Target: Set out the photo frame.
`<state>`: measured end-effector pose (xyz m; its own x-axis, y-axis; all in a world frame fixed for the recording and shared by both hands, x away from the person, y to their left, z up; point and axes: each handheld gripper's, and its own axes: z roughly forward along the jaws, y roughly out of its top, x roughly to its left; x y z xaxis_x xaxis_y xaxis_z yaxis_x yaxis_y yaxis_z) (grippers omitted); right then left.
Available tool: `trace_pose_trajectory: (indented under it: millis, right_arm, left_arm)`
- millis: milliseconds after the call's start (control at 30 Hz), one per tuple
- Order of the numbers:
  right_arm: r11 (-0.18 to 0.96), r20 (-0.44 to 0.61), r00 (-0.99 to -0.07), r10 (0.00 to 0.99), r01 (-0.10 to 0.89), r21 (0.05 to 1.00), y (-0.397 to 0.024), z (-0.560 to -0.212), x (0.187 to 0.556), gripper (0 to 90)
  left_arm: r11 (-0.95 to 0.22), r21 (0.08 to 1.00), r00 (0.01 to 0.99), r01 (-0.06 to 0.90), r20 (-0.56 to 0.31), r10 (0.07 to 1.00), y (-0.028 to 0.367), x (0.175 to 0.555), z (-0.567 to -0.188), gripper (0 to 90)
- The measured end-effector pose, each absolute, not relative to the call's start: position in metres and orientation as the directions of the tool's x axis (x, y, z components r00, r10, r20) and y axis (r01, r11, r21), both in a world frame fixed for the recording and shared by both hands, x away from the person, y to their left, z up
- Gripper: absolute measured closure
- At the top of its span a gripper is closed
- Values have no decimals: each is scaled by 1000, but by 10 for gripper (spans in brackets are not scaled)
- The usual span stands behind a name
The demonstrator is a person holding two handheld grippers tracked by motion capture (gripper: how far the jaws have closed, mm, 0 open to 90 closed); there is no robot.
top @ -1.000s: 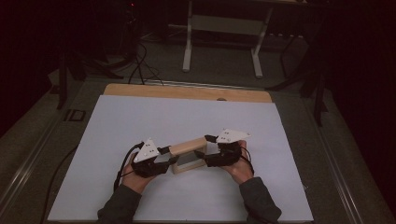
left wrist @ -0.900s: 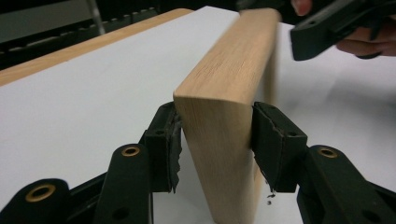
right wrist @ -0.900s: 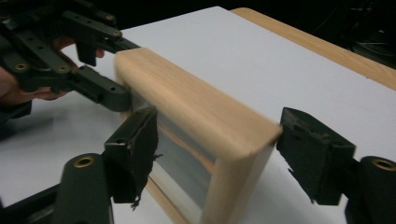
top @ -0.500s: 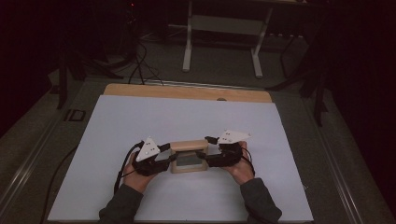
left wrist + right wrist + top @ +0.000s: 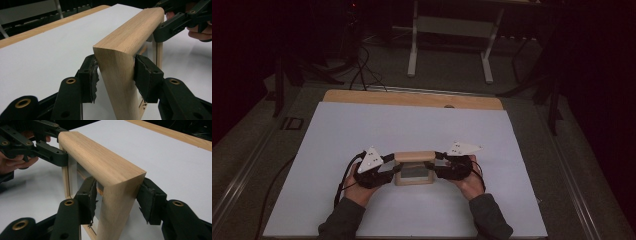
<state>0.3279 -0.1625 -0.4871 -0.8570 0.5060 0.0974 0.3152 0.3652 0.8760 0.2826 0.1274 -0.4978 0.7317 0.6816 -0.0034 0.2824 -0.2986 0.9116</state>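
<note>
A light wooden picture frame [image 5: 414, 156] with a glass pane stands upright on the white table [image 5: 412, 125], between my two grippers. My left gripper [image 5: 396, 169] clamps its left upright; in the left gripper view both pads [image 5: 142, 77] press the wood [image 5: 130, 35]. My right gripper [image 5: 434, 167] is at the right upright. Its jaws have just been closing, and in the right gripper view the pads [image 5: 150, 202] now sit against the frame [image 5: 100, 160] on both sides. Each gripper view shows the other gripper at the frame's far end [image 5: 172, 25] [image 5: 50, 152].
The white sheet covers a table with a wooden strip [image 5: 412, 99] along its far edge. Beyond it, on the dark floor, stand white desk legs [image 5: 413, 40] and loose cables [image 5: 362, 65]. A person's hands and dark sleeves come in at the near edge.
The frame, skewed a second ago with its right end farther away, now lies square to the table's front edge. The right jaws have drawn in onto its right upright.
</note>
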Motion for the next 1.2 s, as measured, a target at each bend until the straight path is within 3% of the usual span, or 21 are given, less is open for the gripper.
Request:
trace_pose_trajectory:
  millis: [1200]
  right_arm:
    - [315, 107, -812, 573, 340, 886, -154, -490, 334, 523]
  left_arm:
    - [-264, 912, 682, 313, -23, 731, 128, 299, -496, 570]
